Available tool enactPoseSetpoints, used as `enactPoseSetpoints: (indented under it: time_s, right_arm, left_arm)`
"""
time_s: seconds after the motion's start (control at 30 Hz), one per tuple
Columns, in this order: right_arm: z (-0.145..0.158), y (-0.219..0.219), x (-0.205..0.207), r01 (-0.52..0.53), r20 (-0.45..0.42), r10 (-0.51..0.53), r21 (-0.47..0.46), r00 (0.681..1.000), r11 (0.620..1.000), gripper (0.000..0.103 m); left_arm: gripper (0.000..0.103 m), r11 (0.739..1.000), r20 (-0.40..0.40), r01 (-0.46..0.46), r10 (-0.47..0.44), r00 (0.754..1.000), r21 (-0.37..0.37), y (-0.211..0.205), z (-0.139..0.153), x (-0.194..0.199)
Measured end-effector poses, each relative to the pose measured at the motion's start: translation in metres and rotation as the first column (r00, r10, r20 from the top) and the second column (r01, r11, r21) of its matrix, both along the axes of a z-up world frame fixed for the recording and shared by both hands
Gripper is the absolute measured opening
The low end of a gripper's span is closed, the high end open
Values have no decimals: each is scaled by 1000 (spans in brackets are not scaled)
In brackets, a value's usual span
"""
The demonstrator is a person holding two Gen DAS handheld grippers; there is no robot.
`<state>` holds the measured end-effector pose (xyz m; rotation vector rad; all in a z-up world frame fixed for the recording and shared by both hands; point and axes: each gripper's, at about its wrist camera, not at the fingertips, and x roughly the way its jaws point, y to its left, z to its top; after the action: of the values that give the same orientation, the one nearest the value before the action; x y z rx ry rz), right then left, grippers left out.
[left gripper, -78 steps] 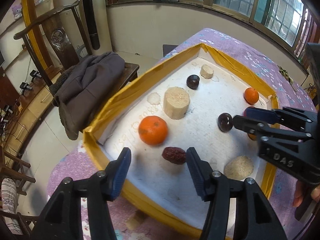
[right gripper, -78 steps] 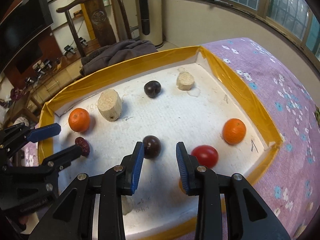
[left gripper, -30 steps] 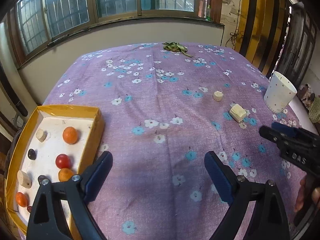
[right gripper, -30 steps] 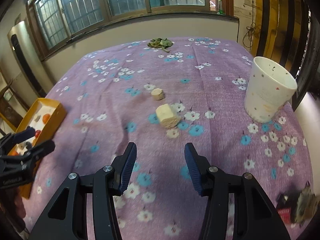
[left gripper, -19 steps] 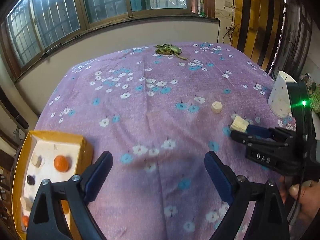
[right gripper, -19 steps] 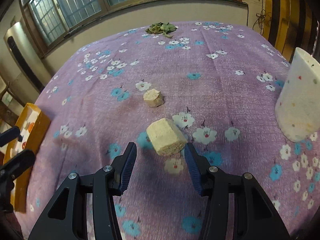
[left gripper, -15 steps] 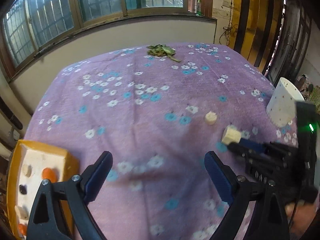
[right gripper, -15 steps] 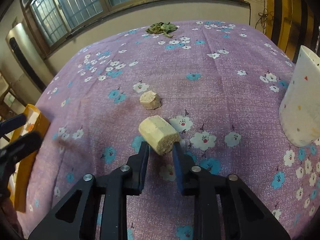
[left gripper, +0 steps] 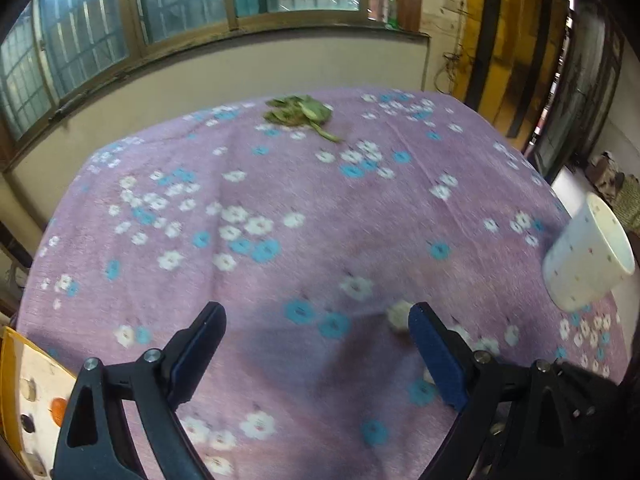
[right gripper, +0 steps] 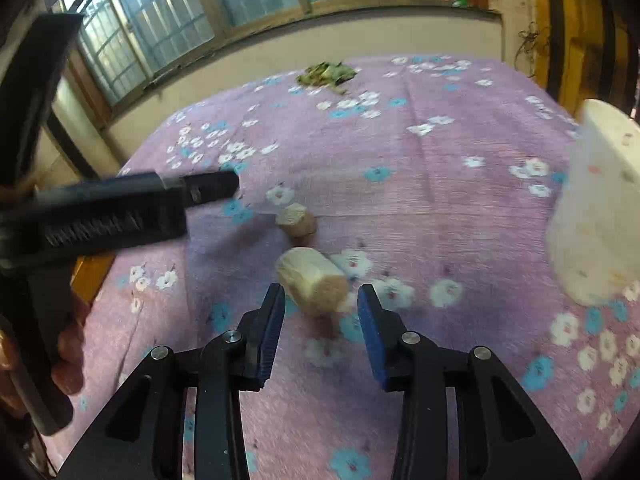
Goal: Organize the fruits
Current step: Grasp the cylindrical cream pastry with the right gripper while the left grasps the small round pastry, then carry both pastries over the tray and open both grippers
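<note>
Purple cloth (left gripper: 280,280) printed with white and blue flowers covers the worktop we reach over. Our right gripper (right gripper: 321,322) points down at a pale, cut cylinder chunk (right gripper: 314,280) lying on its side near the right edge of the worktop. The blue-padded fingers (right gripper: 370,332) have just been opening: they stand a little apart, with the near end of the chunk in front of the gap, and we see no pad pressing on it. A smaller pale piece (right gripper: 297,221) lies just beyond the chunk, close to it but apart, toward the middle of the worktop. A white speckled cup (right gripper: 592,216) stands upright at the right edge, well apart from both pieces.

Our left gripper (left gripper: 316,344) hangs over the near middle of the cloth, its fingers (left gripper: 202,340) spread wide with nothing between them. In the left wrist view the smaller pale piece (left gripper: 398,315) shows just inside the right finger, on the cloth and not gripped; the picture is blurred there. In the right wrist view the left gripper (right gripper: 208,188) comes in from the left, with the hand (right gripper: 68,344) that holds it at the frame's lower left.

At the near left corner of the worktop sits a yellow-rimmed tray (left gripper: 6,384) with a white floor, holding an orange fruit (left gripper: 59,411) and a small dark fruit (left gripper: 27,422). A bunch of green leaves (left gripper: 300,114) lies by the far edge, under the windows.
</note>
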<state>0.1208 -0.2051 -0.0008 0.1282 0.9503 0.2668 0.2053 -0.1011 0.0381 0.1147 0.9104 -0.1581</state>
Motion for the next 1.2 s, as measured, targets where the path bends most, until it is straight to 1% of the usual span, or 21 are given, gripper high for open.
enactPoseSetpoints:
  time_s: [0.03,0.07,0.1,0.17,0.2,0.27,0.33,0.43,0.6,0.67,0.73,0.77,0.8,0.83,0.87,0.93,1.0,1.2]
  right_arm:
    - [-4,7,3,-12,-2,12,-34,1000,999,39]
    - [-5,11,4,-9,16,10,-67,1000,998,40]
    - [-6,13,5,-6,28,8,-80,1000,997,40]
    - [-8,9,7,4,40,-2,-42,999,999,40]
    - [-8,7,7,0,46,1,-18,999,1000,36]
    - [-8,5,4,10,60,-9,-11,998,1000,35]
    - [-6,-2,-2,38,61,-37,-10,997,999,35]
    - [0,-24,-19,102,62,-104,41,993,994,35]
    - [5,-50,-43,171,41,-173,48,984,984,35]
    - [5,-55,-49,183,35,-184,39,982,982,35]
    - [5,-57,-55,190,30,-191,38,981,981,35]
    - [6,-57,-57,192,29,-193,40,981,981,35]
    - [7,-57,-60,195,30,-196,42,980,980,35]
    - [9,-57,-63,197,32,-198,45,980,979,35]
    - [10,-56,-65,197,34,-198,46,980,979,35]
    - [13,-51,-71,193,46,-194,36,980,981,35]
    - [18,-43,-77,183,62,-183,12,981,983,35]
    - [29,-24,-97,167,97,-165,-11,981,986,35]
  left_arm:
    - [94,1000,3,-9,9,1000,0,3,1,1]
    - [94,1000,-3,-13,13,1000,-5,5,0,5]
    - [94,1000,-11,-14,14,1000,-9,7,-1,6]
    - [94,1000,-20,-16,16,1000,-1,8,-6,8]
    - [94,1000,-26,-14,14,1000,2,7,-9,8]
    - [94,1000,-46,-3,3,999,-1,4,-15,9]
    - [94,1000,-57,14,-15,998,-1,-1,-20,9]
    - [94,999,-68,48,-49,997,-14,-11,-26,8]
    - [94,995,-102,95,-96,990,-14,-37,-41,9]
    - [85,994,-104,106,-107,989,-17,-45,-47,9]
    - [57,994,-114,108,-110,987,-27,-49,-52,12]
    - [54,994,-100,106,-107,989,-18,-50,-54,12]
    - [37,993,-82,113,-114,990,-10,-50,-54,11]
    - [30,993,-77,122,-122,990,-5,-51,-55,12]
    - [27,991,-84,129,-130,988,-15,-49,-54,11]
    - [28,990,-96,128,-133,987,-54,-44,-50,9]
    - [28,989,-85,124,-130,988,-78,-35,-42,1]
    - [28,981,-72,107,-120,990,-164,4,-24,-36]
